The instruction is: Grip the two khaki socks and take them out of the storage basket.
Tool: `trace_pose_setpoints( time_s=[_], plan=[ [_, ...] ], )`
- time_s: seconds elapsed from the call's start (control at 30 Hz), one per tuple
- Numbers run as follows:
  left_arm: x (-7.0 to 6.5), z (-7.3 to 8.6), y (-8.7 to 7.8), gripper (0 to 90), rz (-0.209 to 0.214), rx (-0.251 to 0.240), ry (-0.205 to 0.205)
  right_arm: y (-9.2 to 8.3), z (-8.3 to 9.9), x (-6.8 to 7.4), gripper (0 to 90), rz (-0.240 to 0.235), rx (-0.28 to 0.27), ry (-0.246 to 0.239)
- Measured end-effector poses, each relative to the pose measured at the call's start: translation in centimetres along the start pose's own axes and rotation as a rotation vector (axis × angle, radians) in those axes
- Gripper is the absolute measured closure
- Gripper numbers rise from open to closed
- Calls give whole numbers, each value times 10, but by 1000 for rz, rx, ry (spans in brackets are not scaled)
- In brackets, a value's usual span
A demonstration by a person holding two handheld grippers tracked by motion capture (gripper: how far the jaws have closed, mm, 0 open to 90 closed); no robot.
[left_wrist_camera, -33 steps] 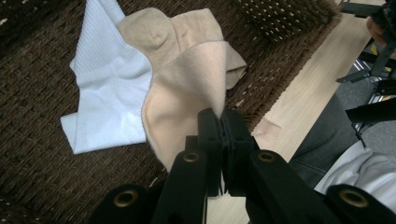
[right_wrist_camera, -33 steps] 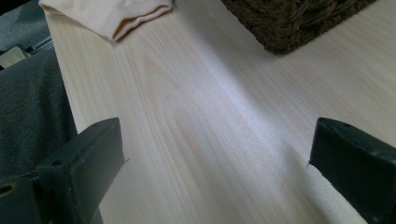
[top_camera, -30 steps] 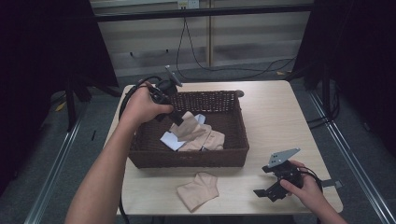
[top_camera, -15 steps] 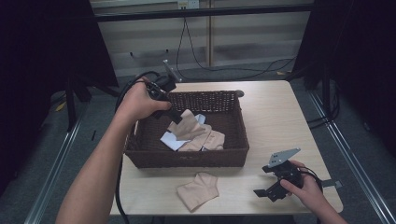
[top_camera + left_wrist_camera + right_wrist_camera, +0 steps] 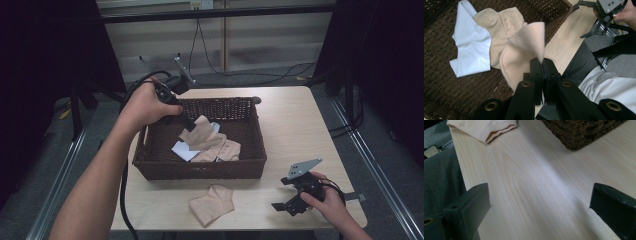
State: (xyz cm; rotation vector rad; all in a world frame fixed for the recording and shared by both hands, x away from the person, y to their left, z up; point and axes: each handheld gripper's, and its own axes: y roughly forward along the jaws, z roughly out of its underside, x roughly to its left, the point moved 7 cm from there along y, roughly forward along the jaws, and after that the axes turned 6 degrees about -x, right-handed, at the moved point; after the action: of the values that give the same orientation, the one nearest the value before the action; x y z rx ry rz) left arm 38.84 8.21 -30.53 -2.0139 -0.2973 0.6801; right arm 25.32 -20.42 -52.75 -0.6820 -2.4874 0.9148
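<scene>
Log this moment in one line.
left gripper: shut on beige sock, above wicker basket | right gripper: open, empty, on table

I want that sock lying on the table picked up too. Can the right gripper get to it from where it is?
Probably yes. The right gripper rests open on the table, and bare wood lies between it and the beige sock. The basket stands farther back, out of the way.

basket wall (image 5: 200,169) bars, tabletop (image 5: 295,130) free
</scene>
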Motion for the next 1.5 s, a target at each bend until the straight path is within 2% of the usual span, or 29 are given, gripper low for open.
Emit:
trace_pose_setpoints(
  time_s=[0.33, 0.43, 0.53, 0.57, 0.73, 0.9, 0.97, 1.03, 1.2, 1.5],
  plan=[
    [-14, 3, -9, 878, 11, 7, 36, 0, 0, 1, 22, -3, -2, 3],
    [-22, 5, -12, 877, 20, 9, 47, 0, 0, 1, 22, -3, -3, 2],
    [-28, 6, -13, 877, 26, 12, 53, 0, 0, 1, 21, -3, -4, 2],
    [-29, 7, -13, 878, 31, 17, 67, 0, 0, 1, 22, -2, -2, 1],
    [-35, 10, -11, 877, 37, 23, 72, 0, -1, 1, 21, -2, -2, 1],
    [-43, 14, -6, 878, 53, 40, 105, 0, -1, 1, 21, -4, -5, -1],
    [-45, 14, -5, 877, 53, 38, 103, 0, -1, 1, 21, -1, -2, -1],
    [-49, 16, -2, 877, 43, 45, 120, 0, -1, 1, 21, -1, -1, 0],
    [-52, 20, 1, 877, 55, 51, 130, 0, -1, 1, 21, -1, -3, -6],
    [-59, 31, 24, 874, 95, 76, 146, 0, -1, 1, 22, -2, -3, -4]
  ],
)
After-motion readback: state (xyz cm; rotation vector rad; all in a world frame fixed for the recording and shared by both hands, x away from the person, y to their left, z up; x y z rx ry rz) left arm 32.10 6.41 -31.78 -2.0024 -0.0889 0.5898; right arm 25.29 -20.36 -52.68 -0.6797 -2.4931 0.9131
